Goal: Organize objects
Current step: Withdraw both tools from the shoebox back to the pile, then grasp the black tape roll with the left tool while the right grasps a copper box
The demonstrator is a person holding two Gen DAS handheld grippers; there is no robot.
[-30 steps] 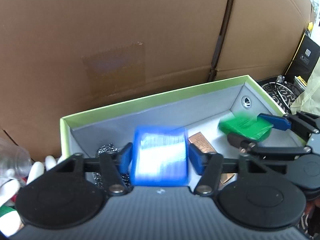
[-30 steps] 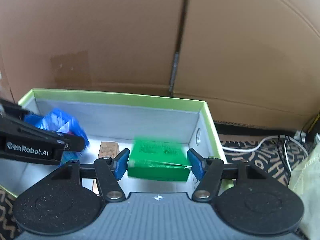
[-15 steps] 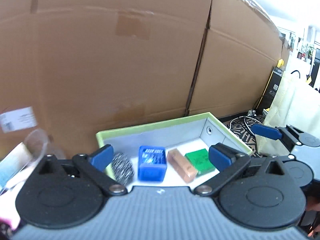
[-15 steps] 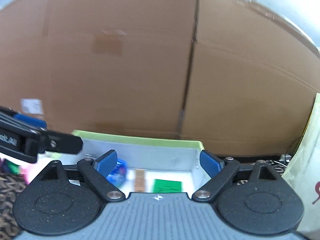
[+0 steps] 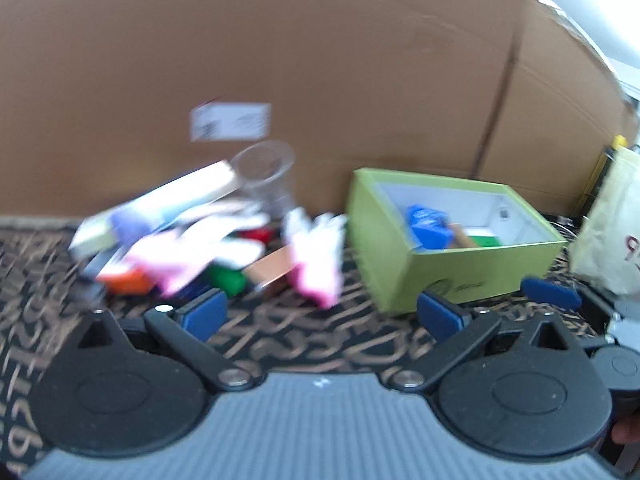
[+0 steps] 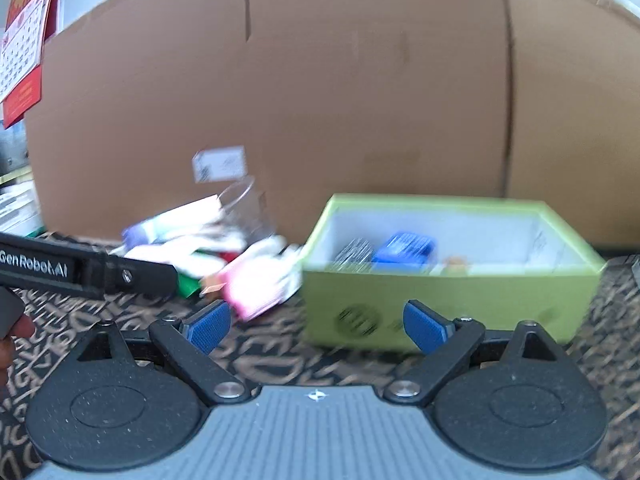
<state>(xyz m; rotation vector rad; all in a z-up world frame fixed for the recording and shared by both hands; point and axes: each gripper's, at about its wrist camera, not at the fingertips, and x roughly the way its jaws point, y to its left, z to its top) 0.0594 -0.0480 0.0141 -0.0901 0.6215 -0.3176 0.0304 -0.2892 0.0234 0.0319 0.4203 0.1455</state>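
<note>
A green box point(image 5: 408, 268) point(image 6: 440, 300) stands on a patterned mat. Inside lie a blue packet point(image 5: 430, 227) point(image 6: 404, 250), a steel scourer point(image 6: 352, 254), a brown bar point(image 5: 464, 236) and a green packet point(image 5: 486, 240). My left gripper point(image 5: 320, 316) is open and empty, pulled back above the mat in front of a blurred pile of loose items point(image 5: 192, 236). My right gripper point(image 6: 318, 324) is open and empty, back from the box's near wall.
A clear cup point(image 5: 268, 176) point(image 6: 244, 208) and pink-and-white gloves point(image 5: 316, 256) point(image 6: 260, 284) are in the pile left of the box. Large cardboard boxes point(image 5: 320, 80) form the back wall. A cream bag point(image 5: 612, 232) stands at right.
Both grippers let go of their packets in the box, opened, and pulled back up and away. The left view has swung left, so the loose pile now shows.
</note>
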